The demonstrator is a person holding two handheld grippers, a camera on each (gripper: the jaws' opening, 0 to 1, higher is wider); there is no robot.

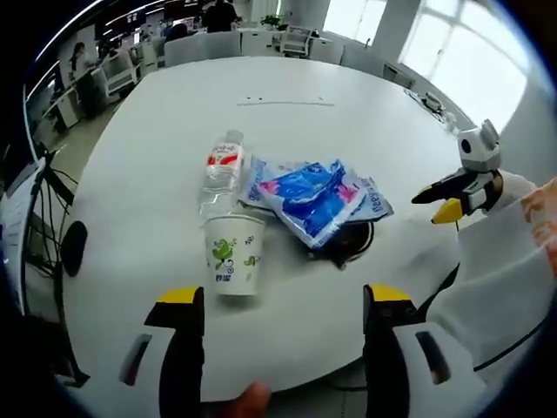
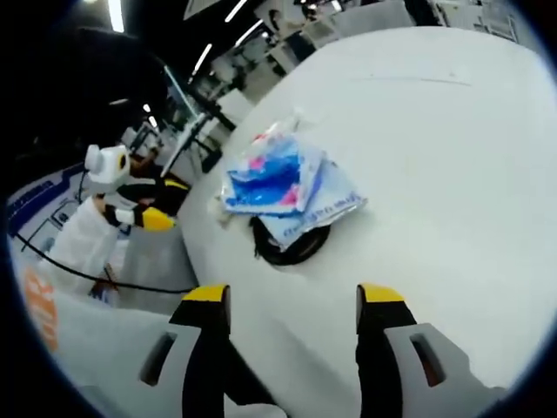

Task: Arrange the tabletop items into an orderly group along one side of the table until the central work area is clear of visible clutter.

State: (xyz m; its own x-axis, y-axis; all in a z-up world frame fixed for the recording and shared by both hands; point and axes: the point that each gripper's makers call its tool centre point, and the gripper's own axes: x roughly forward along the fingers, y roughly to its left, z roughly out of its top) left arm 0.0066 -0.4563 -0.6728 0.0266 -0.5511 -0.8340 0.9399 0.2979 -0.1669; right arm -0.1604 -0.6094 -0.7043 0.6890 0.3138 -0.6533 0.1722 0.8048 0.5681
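A white paper cup [image 1: 233,257] with green print stands near the table's front edge, just ahead of my open left gripper [image 1: 283,300]. Behind it lies a clear plastic bottle [image 1: 221,174] with a red label. To its right a blue and white plastic bag [image 1: 318,197] rests on a coiled black cable [image 1: 348,242]. My right gripper [image 1: 448,202] comes in from the right, off the table's edge. In the right gripper view the bag [image 2: 283,183] and cable [image 2: 287,248] lie ahead of my open right gripper [image 2: 291,300], and my left gripper [image 2: 152,209] is at the left.
The round white table [image 1: 287,96] stretches far back. Office chairs [image 1: 204,45] and desks stand behind it. A white sleeve [image 1: 505,279] covers the arm at the right. Cables and a dark object [image 1: 74,246] lie on the floor at the left.
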